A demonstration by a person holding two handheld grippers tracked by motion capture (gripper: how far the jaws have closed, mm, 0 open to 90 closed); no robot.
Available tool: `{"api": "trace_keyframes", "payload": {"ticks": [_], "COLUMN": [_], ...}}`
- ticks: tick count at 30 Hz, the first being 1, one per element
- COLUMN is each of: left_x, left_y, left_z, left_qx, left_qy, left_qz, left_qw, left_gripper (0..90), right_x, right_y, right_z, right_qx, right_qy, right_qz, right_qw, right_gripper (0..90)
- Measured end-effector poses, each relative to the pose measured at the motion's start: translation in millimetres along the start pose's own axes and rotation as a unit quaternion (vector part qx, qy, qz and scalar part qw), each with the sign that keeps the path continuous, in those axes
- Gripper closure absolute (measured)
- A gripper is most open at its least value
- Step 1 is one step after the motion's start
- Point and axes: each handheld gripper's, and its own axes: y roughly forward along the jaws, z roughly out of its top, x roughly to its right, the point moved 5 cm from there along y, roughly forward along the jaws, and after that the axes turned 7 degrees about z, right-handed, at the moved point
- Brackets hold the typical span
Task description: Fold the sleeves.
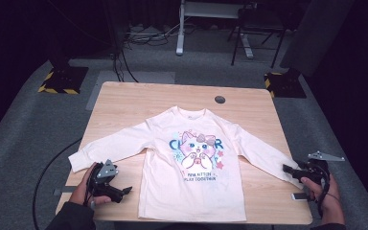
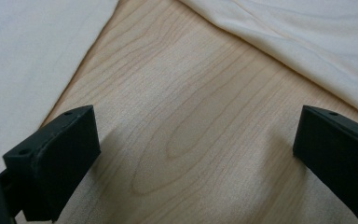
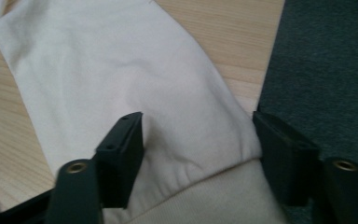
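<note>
A cream long-sleeved shirt (image 1: 191, 158) with a cat print lies flat, front up, on the wooden table (image 1: 124, 100). My left gripper (image 1: 123, 192) rests low at the near left, open over bare wood (image 2: 191, 93), with the left sleeve (image 2: 307, 37) on one side and the shirt's body (image 2: 28, 46) on the other. My right gripper (image 1: 287, 168) is at the end of the right sleeve (image 3: 121, 70), near the table's right edge. Its jaws stand apart astride the sleeve just above the cuff (image 3: 214, 205); one lies on the cloth, the other at the sleeve's outer edge.
Grey carpet (image 3: 326, 56) begins just beyond the table's right edge. A round black grommet (image 1: 219, 99) sits in the tabletop behind the collar. Two stands with yellow-and-black bases (image 1: 62, 79) (image 1: 281, 81) flank the far corners, and cables cross the floor behind.
</note>
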Motion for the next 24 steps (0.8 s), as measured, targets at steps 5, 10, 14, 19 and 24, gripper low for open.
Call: {"api": "trace_keyframes", "payload": {"ticks": [5,10,14,19,24], "left_x": [-0.1,-0.1,-0.1,-0.1,-0.1], "left_y": [0.0,0.0,0.0,0.0,-0.1], "left_z": [0.0,0.0,0.0,0.0,0.0], "left_qx": [0.000,0.000,0.000,0.000,0.000], "left_qy": [0.001,0.001,0.001,0.001,0.001], "left_qz": [0.000,0.000,0.000,0.000,0.001], "left_qw": [1.0000,1.0000,1.0000,1.0000,1.0000], "left_gripper": [0.4,0.4,0.4,0.4,0.4], "right_x": [-4.3,-9.9,-14.0,-16.9,-22.0], "right_y": [-2.8,-4.5,-4.3,-7.5,-11.7], "right_z": [2.5,4.3,5.0,6.4,11.3], "right_qx": [-0.004,-0.015,-0.021,-0.009,0.014], "right_qy": [-0.015,-0.040,-0.060,-0.060,-0.053], "right_qz": [-0.038,-0.060,-0.057,-0.047,-0.031], "right_qw": [0.9992,0.9973,0.9963,0.9970,0.9980], "right_gripper": [48.6,63.7,76.1,79.1,79.3]}}
